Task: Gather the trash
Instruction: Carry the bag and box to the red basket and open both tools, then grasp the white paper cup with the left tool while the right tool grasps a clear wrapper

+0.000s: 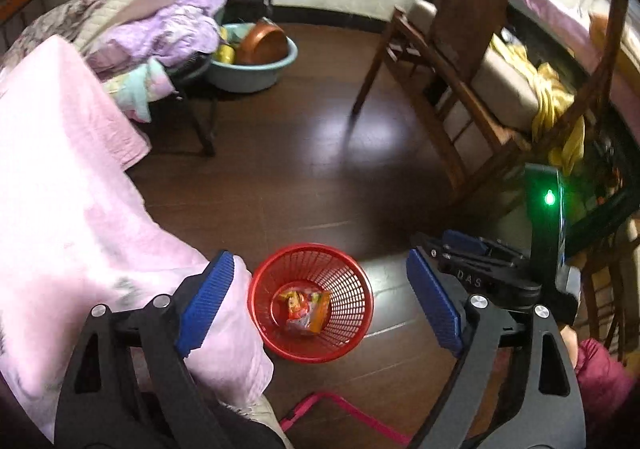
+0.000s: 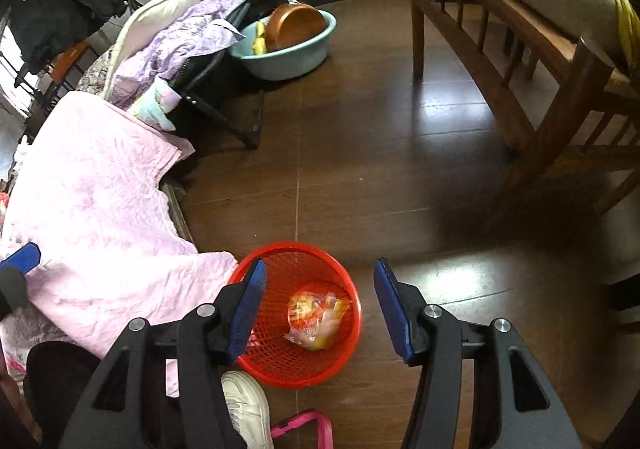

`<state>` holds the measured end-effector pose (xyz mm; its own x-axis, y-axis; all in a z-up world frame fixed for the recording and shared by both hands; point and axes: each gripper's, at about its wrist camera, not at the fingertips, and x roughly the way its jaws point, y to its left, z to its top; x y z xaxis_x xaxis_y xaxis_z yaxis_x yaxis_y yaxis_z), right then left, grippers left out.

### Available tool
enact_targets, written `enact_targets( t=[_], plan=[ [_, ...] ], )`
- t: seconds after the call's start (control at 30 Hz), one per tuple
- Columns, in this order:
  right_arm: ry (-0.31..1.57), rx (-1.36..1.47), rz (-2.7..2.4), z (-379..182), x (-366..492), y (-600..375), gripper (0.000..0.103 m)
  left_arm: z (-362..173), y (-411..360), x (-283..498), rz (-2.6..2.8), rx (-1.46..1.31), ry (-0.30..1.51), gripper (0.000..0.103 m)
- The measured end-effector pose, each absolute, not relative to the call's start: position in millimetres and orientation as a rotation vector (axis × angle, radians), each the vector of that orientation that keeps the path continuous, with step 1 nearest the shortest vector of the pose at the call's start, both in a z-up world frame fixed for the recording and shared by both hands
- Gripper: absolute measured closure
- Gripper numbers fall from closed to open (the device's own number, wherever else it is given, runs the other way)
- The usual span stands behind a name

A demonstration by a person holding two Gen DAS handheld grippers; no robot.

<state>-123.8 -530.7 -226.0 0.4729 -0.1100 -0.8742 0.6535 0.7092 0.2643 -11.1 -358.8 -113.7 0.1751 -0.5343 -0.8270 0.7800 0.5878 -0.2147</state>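
Note:
A red mesh wastebasket [image 1: 352,289] [image 2: 280,269] stands on the dark wood floor beside a pink blanket. Crumpled orange, red and yellow wrappers [image 1: 304,307] [image 2: 318,315] lie at its bottom. My left gripper [image 1: 320,303] hangs above the basket, open wide, nothing between its blue pads [image 1: 210,301]. My right gripper [image 2: 320,309] is also over the basket, open, with nothing between its pads; its body appears at the right of the left wrist view [image 1: 472,257].
The pink blanket [image 1: 72,189] [image 2: 100,201] drapes a bed at left. A wooden bench [image 1: 460,81] [image 2: 520,61] stands at right. A blue basin with bowls [image 1: 256,61] [image 2: 288,41] sits at the back. A white shoe [image 2: 246,405] and pink strap [image 1: 340,409] lie near the basket.

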Motion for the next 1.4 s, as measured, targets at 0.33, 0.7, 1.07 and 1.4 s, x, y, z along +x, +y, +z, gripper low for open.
enact_targets(
  t=[0.33,0.7,1.07,1.4],
  plan=[
    [0.911,0.505,-0.42,-170,-107,-483,0.037,-86,-305,-12,-0.86,0.217,0.957,0.016],
    [0.814,0.391,-0.308,-107,-81,-423,0.032,-58,-239,0,-0.718,0.177,0.877,0.016],
    [0.792,0.333,-0.176,-76,-33,-362,0.029,-22,-95,65,-0.367,0.058,0.781,0.01],
    [0.763,0.291,-0.05,-53,19,-299,0.025,-1,-2,139,-0.204,-0.054,0.738,0.007]
  ],
)
